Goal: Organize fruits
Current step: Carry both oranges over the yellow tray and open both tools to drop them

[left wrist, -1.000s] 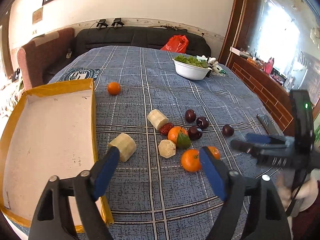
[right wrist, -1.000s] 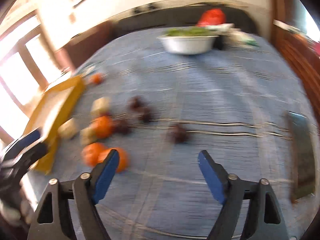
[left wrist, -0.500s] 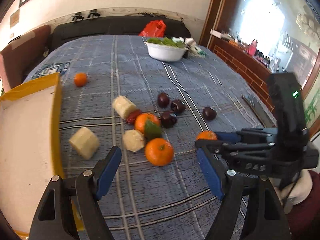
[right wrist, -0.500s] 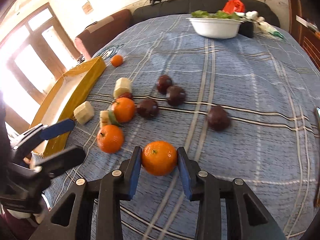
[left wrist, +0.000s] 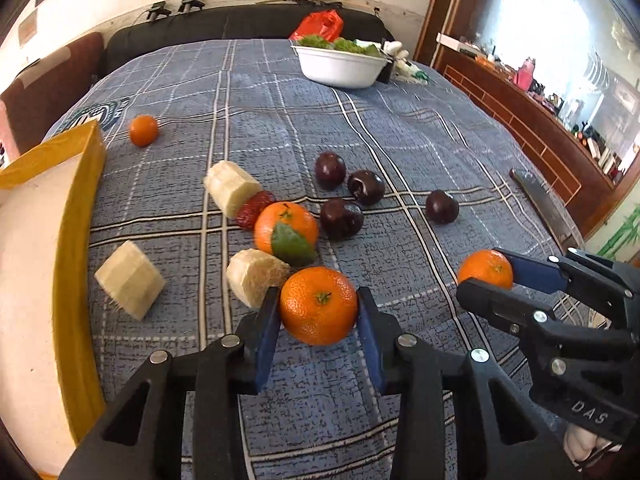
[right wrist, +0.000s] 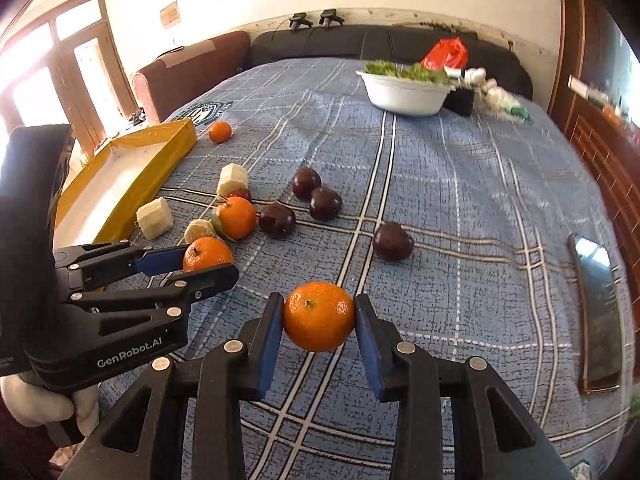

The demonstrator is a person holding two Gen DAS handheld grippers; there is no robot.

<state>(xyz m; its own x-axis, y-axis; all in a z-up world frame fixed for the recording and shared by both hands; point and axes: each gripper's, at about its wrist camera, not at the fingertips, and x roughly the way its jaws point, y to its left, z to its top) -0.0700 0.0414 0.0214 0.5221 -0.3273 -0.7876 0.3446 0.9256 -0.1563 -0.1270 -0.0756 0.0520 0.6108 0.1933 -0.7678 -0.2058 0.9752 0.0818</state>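
My left gripper (left wrist: 318,300) is closing its blue pads on an orange (left wrist: 318,306) that rests on the blue checked cloth, and both pads touch its sides. My right gripper (right wrist: 319,308) is shut on a second orange (right wrist: 319,316) to the right of it. Each gripper shows in the other's view, the right one (left wrist: 486,276) and the left one (right wrist: 204,264). Behind them lie an orange with a leaf (left wrist: 286,226), several dark plums (left wrist: 341,218), three pale cut chunks (left wrist: 130,279), a red fruit (left wrist: 256,208) and a small far orange (left wrist: 143,130).
A yellow-rimmed tray (left wrist: 78,220) with a white floor lies at the left edge of the cloth. A white bowl (left wrist: 342,68) of greens stands at the far side. A dark flat object (right wrist: 596,312) lies near the right edge. A dark sofa runs behind.
Both grippers have come down to the cloth and closed, each on an orange: the right one half a second ago, the left one just now.
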